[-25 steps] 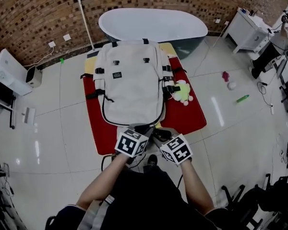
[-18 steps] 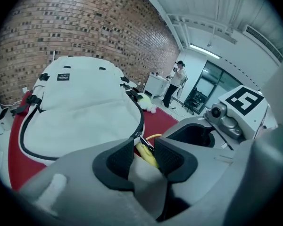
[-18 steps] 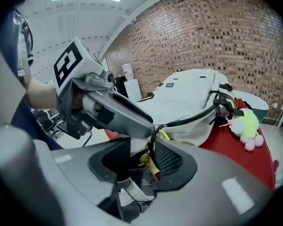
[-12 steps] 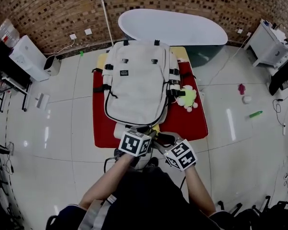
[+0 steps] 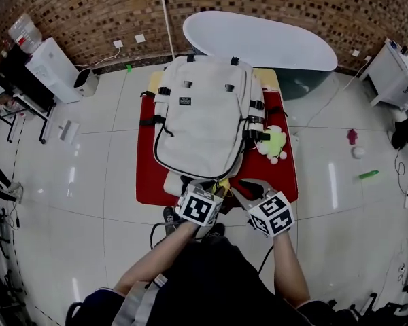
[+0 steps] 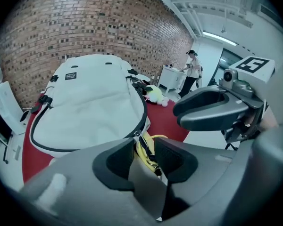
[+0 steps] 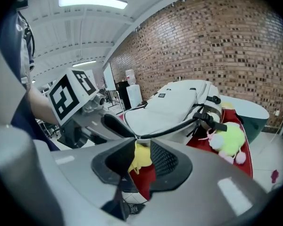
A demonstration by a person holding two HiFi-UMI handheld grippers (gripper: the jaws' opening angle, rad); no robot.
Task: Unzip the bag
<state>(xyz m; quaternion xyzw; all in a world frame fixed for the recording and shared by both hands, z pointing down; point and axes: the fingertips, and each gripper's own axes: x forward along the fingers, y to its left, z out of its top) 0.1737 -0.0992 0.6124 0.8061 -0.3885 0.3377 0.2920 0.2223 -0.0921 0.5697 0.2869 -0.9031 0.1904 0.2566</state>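
Note:
A white backpack (image 5: 204, 124) lies flat on a red mat (image 5: 146, 175), its black zipper line curving round its near end. My left gripper (image 5: 211, 184) is at that near end. In the left gripper view the black zipper pull (image 6: 149, 150) hangs between the jaws of my left gripper (image 6: 145, 147), which are closing but not pressing on it. My right gripper (image 5: 250, 187) hovers just to the right, off the bag. Its jaws (image 7: 141, 149) are closing with a gap, and only yellow fabric (image 7: 140, 157) and red mat show behind them.
A green and white plush toy (image 5: 272, 143) lies on the mat by the bag's right side. A white bathtub (image 5: 258, 43) stands behind the bag against the brick wall. A white cabinet (image 5: 51, 70) is at the left, and small objects (image 5: 358, 152) lie on the floor at the right.
The right gripper has drawn back and to the right, away from the left gripper. The left gripper stays at the bag's near end. The head view has shifted.

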